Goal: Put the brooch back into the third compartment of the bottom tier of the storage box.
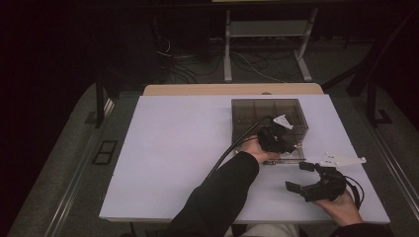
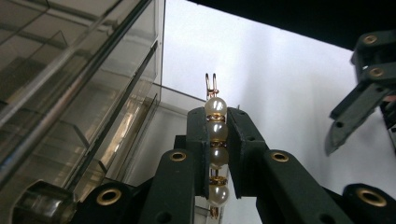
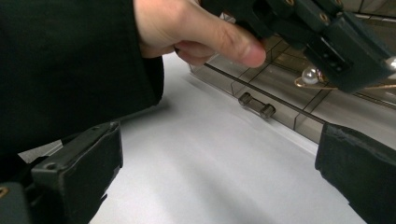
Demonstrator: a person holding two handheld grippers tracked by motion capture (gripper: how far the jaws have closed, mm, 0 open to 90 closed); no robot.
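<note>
Mostly the left half of the white worktop [image 1: 173, 148] lies bare in the high view, with open room from its left edge across to the dark sleeve [image 1: 217, 197] that rises from the bottom edge. That sleeve hides a strip of the surface, and a black cable [image 1: 234, 145] runs along it up to the left tongs [image 1: 276, 138].

The left tongs sit at the near edge of a smoky clear organizer box [image 1: 269, 116], whose dividers are dim and hard to count from above. In the left gripper view these tongs are clenched on a pearl hair clip [image 2: 217, 140]: a row of pearls stands upright between the jaws, a gold wire loop pokes out above them, and the lowest part of the clip is cut off below. The box walls [image 2: 70, 93] rise just beside the clip on the left of that view.

In the right gripper view a hand [image 3: 196, 28] and the left tongs cover part of the box, a pearl showing under the black jaw; a small clear latch [image 3: 257, 105] sits on the box's near wall.

Further right, the right tongs [image 1: 299, 177] rest released near the worktop's front right corner, jaws wide apart, nothing between them, well clear of the box.
</note>
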